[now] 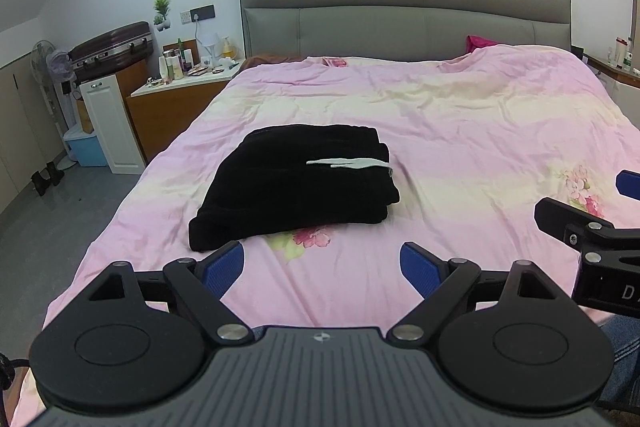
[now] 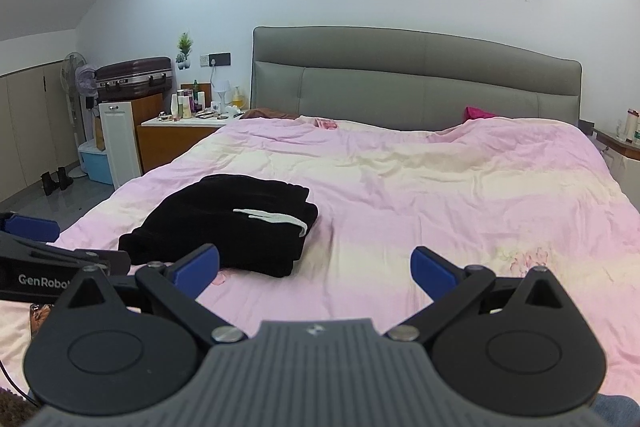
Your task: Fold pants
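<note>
Black pants (image 1: 296,187) lie folded into a compact stack on the pink bedspread (image 1: 460,131), a white stripe on top. They also show in the right wrist view (image 2: 224,223), left of centre. My left gripper (image 1: 322,263) is open and empty, held above the bed just short of the stack's near edge. My right gripper (image 2: 314,267) is open and empty, to the right of the stack and apart from it. Part of the right gripper (image 1: 592,227) shows at the right edge of the left wrist view.
A grey headboard (image 1: 400,11) stands at the far end of the bed. A cluttered nightstand (image 1: 180,95), a white cabinet (image 1: 112,123), a suitcase (image 1: 112,47) and a fan stand left of the bed. A second nightstand (image 2: 624,143) is at the right.
</note>
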Demonstrator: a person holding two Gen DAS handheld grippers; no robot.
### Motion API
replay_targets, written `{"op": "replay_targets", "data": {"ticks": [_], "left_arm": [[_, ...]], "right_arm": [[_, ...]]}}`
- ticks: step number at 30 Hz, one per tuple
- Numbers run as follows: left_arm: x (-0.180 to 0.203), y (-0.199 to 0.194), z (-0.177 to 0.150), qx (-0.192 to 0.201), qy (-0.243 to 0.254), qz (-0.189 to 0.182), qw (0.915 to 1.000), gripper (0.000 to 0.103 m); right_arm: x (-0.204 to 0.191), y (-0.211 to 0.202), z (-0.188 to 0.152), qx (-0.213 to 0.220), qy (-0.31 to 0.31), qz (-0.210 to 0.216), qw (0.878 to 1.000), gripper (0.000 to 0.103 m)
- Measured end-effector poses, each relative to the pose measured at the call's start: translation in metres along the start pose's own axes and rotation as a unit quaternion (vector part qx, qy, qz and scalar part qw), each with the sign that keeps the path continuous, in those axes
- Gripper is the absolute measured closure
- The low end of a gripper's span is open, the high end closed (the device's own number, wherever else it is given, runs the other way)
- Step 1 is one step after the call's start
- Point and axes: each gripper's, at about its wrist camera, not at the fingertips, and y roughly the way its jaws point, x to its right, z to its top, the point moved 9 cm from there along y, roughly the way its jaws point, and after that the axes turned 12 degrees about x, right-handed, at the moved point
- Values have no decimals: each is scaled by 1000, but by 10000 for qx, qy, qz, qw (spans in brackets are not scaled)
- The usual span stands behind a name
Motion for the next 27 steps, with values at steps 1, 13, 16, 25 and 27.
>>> {"op": "replay_targets", "data": {"ticks": [1,13,16,25,27], "left_arm": [[0,0,0,-2,-3,4,10000,0],[-1,-2,3,12,3,0,10000,0],[-1,-3,3,10,3,1,10000,0],[-1,-3,3,16,-3,13,10000,0],[-1,-5,5,24,-8,23,10000,0]], "right_arm": [[0,0,0,3,-3,7,10000,5],[0,-2,-1,-10,29,10,10000,5],[0,-2,-1,-12,27,10,10000,5],[1,-2,-1,-24,36,5,10000,5],[2,-2,-1,-27,51,-3,10000,5]]}}
